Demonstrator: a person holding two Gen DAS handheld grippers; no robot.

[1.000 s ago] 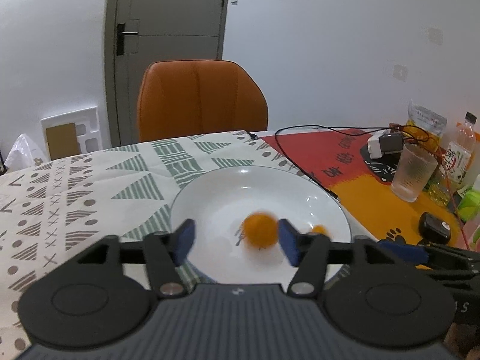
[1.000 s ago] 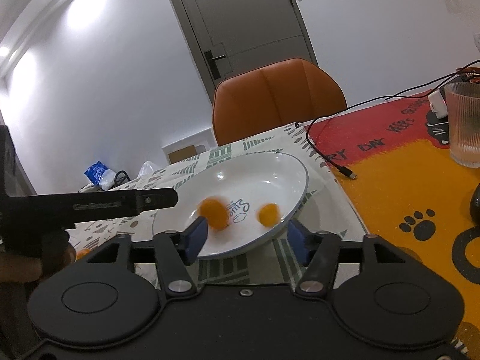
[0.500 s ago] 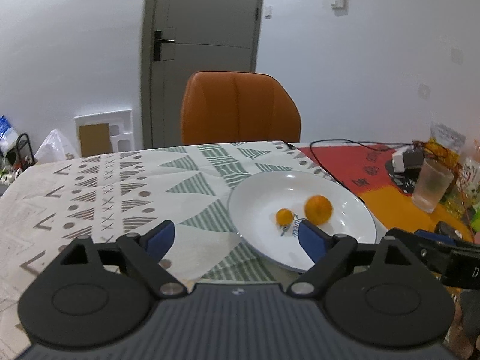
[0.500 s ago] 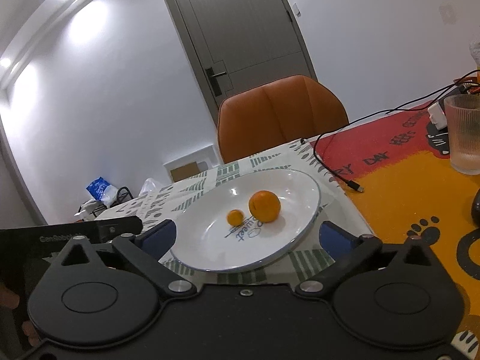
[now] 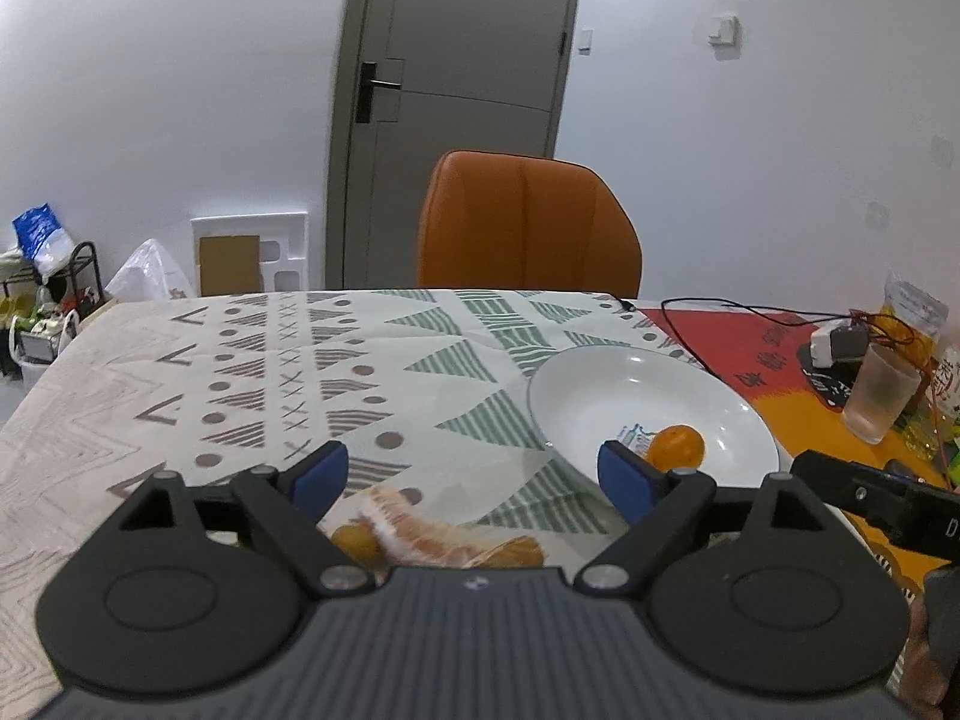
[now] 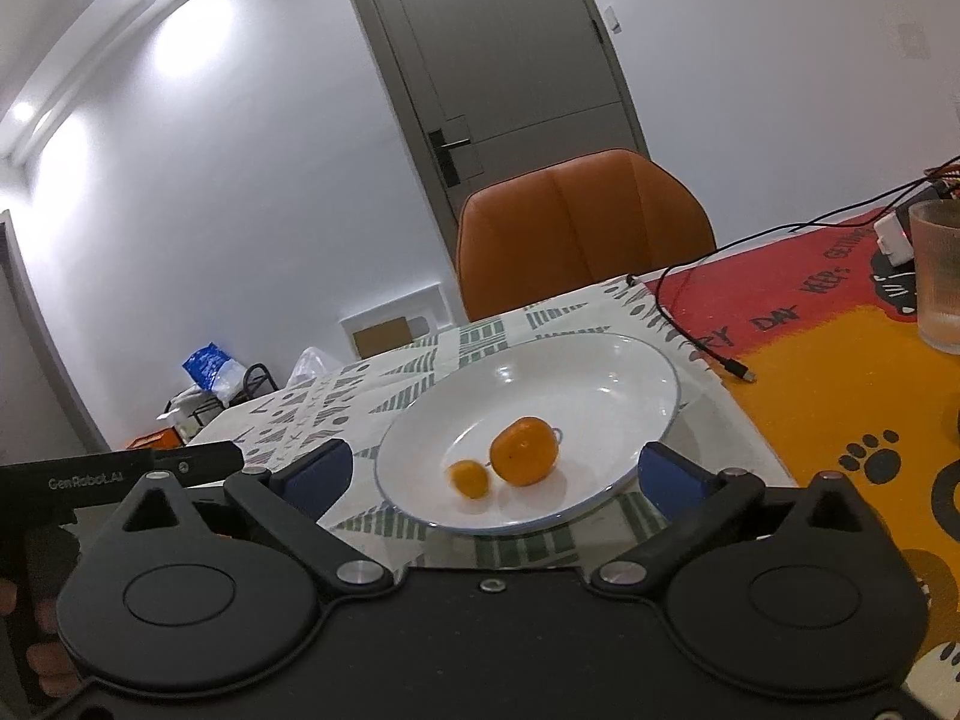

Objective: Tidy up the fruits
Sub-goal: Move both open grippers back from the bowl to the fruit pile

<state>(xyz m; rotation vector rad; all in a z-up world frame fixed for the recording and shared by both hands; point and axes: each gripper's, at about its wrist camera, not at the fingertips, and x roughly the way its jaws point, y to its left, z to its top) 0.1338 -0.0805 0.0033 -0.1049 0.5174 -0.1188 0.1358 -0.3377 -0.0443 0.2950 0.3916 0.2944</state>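
The left gripper (image 5: pixel 471 477) is being held wide open over the patterned cloth (image 5: pixel 288 372), with nothing gripped between its blue pads (image 5: pixel 318 471). Its jaws have just been opening. Below and between them, close to the table's near edge, peeled orange segments (image 5: pixel 414 534) and a small whole fruit (image 5: pixel 354 543) are lying on the cloth, partly hidden by the gripper body; no contact with the pads is being made.

The right gripper (image 6: pixel 498 471) is being held fully open, with nothing gripped, just short of the near rim of the plate (image 6: pixel 600 360). Its jaws have likewise just been opening. The plate is being framed between the two pads (image 6: pixel 666 471), with the pads clear of it.

Two fruits are resting in the plate, toward its near side: a mandarin (image 6: pixel 523 450) and, touching or just beside it, a small kumquat (image 6: pixel 470 478). In the left view only the mandarin (image 5: pixel 677 447) is being shown clearly, behind the right-hand pad.

The plate is standing on the cloth near its edge with the red-and-orange mat (image 6: pixel 840 372). A cable (image 6: pixel 690 330) is lying across that mat, and a ribbed glass (image 6: pixel 939 282) is standing toward the table's far right edge. An orange chair (image 5: pixel 528 222) is being seen at the table's far edge.
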